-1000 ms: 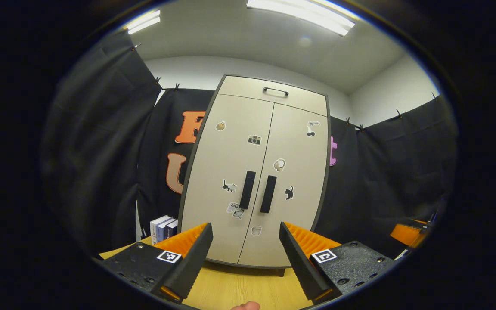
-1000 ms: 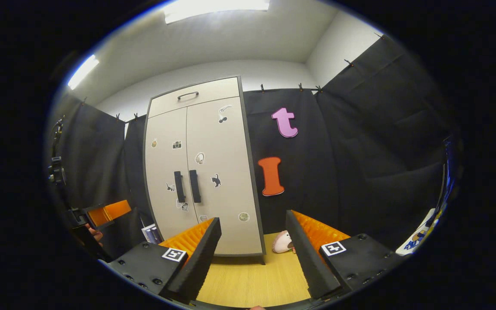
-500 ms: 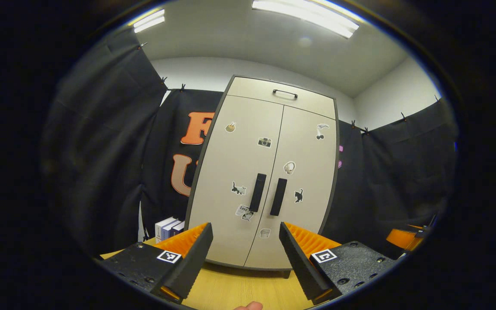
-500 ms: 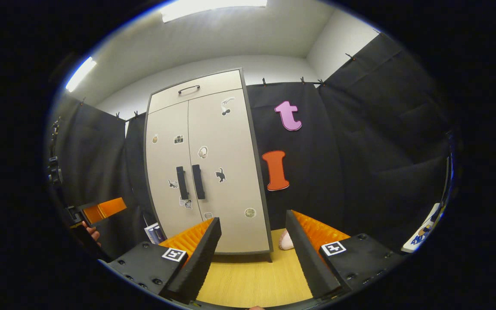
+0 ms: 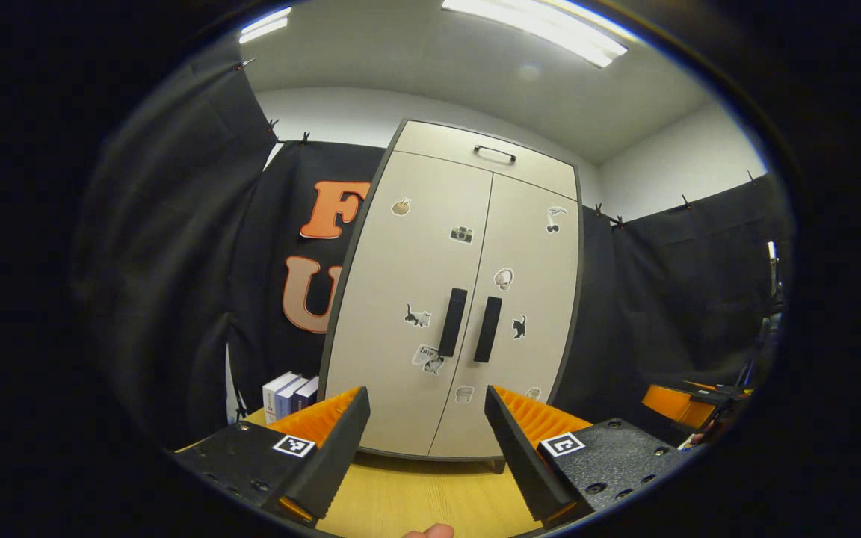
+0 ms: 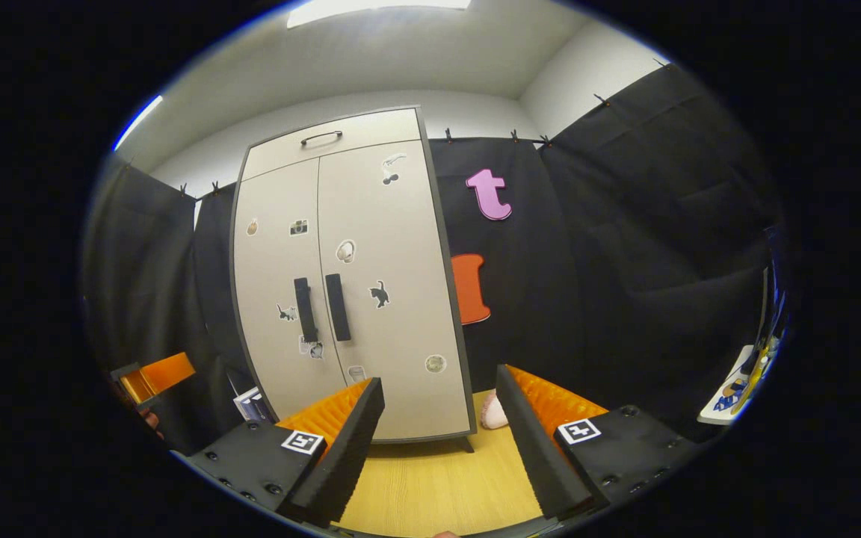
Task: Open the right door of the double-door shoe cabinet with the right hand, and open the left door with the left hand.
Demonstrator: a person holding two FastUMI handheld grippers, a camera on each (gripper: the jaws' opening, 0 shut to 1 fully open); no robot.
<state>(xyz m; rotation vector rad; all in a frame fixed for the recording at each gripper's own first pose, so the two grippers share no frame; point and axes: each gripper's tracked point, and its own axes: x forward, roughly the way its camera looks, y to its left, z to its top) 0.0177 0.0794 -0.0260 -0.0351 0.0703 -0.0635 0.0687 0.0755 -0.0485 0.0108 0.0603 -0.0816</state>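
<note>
Right gripper view puts the cabinet (image 6: pixel 371 299) upright at the tabletop's (image 6: pixel 438 486) far edge, both doors shut, well apart from both tongs. Right tongs (image 6: pixel 438 441) and left tongs (image 5: pixel 423 441) are both spread, holding nothing. Best reach the right handle (image 6: pixel 335 307) first, straddle the bar, pinch, then pull along the hinge arc. Counted: two doors, two handles (image 5: pixel 453 321), one top drawer (image 5: pixel 494 155), nine stickers or so.
</note>
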